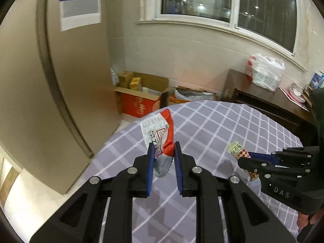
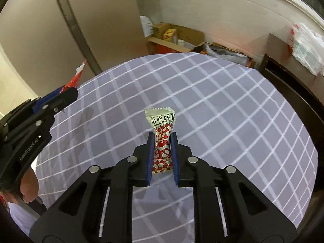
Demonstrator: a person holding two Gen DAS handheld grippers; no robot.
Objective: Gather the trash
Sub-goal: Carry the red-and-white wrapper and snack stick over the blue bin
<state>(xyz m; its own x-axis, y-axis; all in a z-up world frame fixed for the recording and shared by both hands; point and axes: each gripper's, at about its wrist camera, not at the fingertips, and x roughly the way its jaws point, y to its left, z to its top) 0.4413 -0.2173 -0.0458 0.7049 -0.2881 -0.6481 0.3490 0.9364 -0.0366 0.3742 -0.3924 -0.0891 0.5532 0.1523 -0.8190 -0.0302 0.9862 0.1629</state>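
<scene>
My left gripper (image 1: 163, 146) is shut on a red, white and grey snack wrapper (image 1: 160, 133), held in the air above the round table with the grey checked cloth (image 1: 212, 125). My right gripper (image 2: 162, 139) is shut on a small cream and red checkered sachet (image 2: 162, 129), also lifted off the cloth. In the left wrist view the right gripper (image 1: 248, 155) enters from the right with the sachet (image 1: 238, 150) sticking out of its tips. In the right wrist view the left gripper (image 2: 66, 90) shows at the left edge, the red wrapper (image 2: 78, 77) poking up from it.
Open cardboard boxes (image 1: 139, 97) stand on the floor beyond the table, by a beige door (image 1: 60, 81). A dark wooden sideboard (image 1: 259, 95) under the window carries a plastic bag (image 1: 265, 70) and plates (image 1: 297, 95). A person's hand (image 2: 30, 190) grips the left tool's handle.
</scene>
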